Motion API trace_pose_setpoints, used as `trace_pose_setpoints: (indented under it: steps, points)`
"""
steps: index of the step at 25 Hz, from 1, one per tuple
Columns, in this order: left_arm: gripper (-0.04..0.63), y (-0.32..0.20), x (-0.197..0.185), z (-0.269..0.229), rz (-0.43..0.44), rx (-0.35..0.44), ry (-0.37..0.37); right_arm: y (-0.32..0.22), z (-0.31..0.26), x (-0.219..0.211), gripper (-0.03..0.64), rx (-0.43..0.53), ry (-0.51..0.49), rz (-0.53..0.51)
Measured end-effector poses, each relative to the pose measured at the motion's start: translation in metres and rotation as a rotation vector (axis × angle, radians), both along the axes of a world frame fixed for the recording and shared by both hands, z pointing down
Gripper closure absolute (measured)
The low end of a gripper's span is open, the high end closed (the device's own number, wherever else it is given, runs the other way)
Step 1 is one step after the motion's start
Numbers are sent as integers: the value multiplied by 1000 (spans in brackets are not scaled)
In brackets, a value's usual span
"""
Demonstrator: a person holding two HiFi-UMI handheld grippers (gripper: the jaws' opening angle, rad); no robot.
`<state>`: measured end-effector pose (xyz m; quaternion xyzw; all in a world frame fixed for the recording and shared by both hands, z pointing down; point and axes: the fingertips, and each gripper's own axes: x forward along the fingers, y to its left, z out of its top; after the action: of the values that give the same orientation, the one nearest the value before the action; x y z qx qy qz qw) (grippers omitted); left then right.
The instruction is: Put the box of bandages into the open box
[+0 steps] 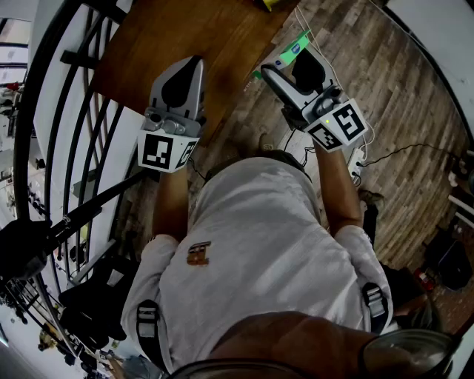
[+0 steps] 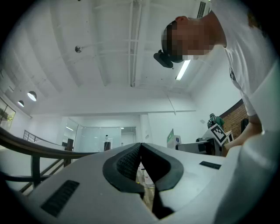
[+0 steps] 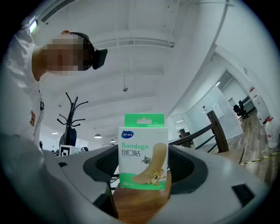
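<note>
The box of bandages (image 3: 143,153), white and green with a cartoon plaster on its front, stands upright between the pads of my right gripper (image 3: 143,168), which is shut on its two sides. From the head view the same box (image 1: 293,50) shows as a green strip at the tip of the right gripper (image 1: 287,63), held beside the corner of the brown wooden table (image 1: 185,29). My left gripper (image 1: 194,65) hangs over the table's near edge. Its jaws meet at the tips (image 2: 140,146) with nothing between them. No open box shows in any view.
A black curved railing (image 1: 44,111) runs along the left. White cables and a power strip (image 1: 357,159) lie on the plank floor at the right. A yellow object (image 1: 270,4) sits at the table's far edge. A coat stand (image 3: 72,113) rises behind the right gripper.
</note>
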<state>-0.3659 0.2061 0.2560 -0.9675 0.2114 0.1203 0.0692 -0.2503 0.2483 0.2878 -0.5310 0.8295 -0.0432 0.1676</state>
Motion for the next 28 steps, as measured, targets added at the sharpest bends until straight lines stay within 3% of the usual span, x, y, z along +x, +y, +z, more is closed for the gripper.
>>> trace_pose_setpoints:
  steps: [11, 28]
  points:
    - [577, -4, 3, 2, -15, -15, 12, 0, -1, 10, 304, 7, -20, -5]
    - [576, 0, 136, 2, -74, -21, 24, 15, -3, 164, 304, 20, -33, -25]
